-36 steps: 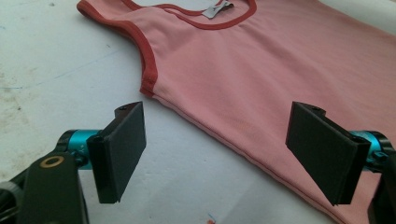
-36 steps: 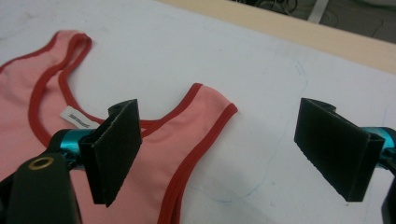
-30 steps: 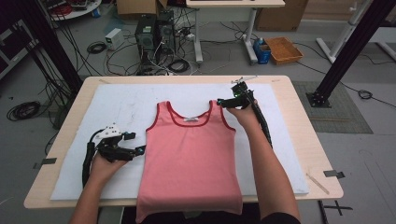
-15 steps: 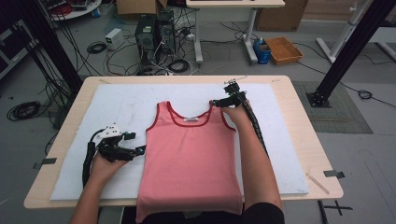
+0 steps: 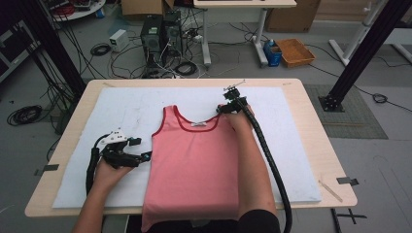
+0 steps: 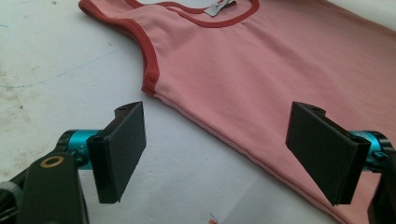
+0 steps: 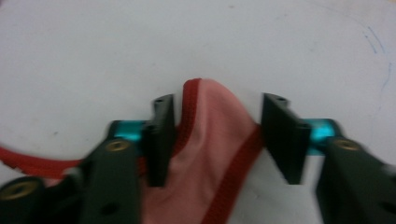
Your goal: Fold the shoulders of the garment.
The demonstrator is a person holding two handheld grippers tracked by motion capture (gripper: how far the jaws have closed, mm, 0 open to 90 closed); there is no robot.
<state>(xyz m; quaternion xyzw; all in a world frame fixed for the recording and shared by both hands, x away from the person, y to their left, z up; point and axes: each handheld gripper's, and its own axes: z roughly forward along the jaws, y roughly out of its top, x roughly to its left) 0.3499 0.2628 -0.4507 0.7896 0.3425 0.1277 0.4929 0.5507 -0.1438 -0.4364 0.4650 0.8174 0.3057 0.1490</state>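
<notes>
A pale wooden table [image 5: 311, 145] carries a white felt-like mat [image 5: 131, 109], lightly smudged and marked with faint blue lines. On the mat lies a pink sleeveless top with dark red trim [image 5: 194, 165], flat, neck away from the person, its hem hanging over the near table edge. The right gripper [image 5: 228, 108] is at the top's right shoulder strap; its jaws have just been closing, and the strap [image 7: 212, 135] bunches up between them, touching the left pad (the right pad looks just clear of the cloth). The left gripper [image 5: 138, 156] rests beside the top's left side seam, jaws spread wide, nothing between them but mat and the garment's edge. Beyond the table, a grey floor holds tangled black cables [image 5: 24, 114], computer towers [image 5: 158, 34], an orange tray [image 5: 295, 51] and black frame legs [image 5: 357, 53].
</notes>
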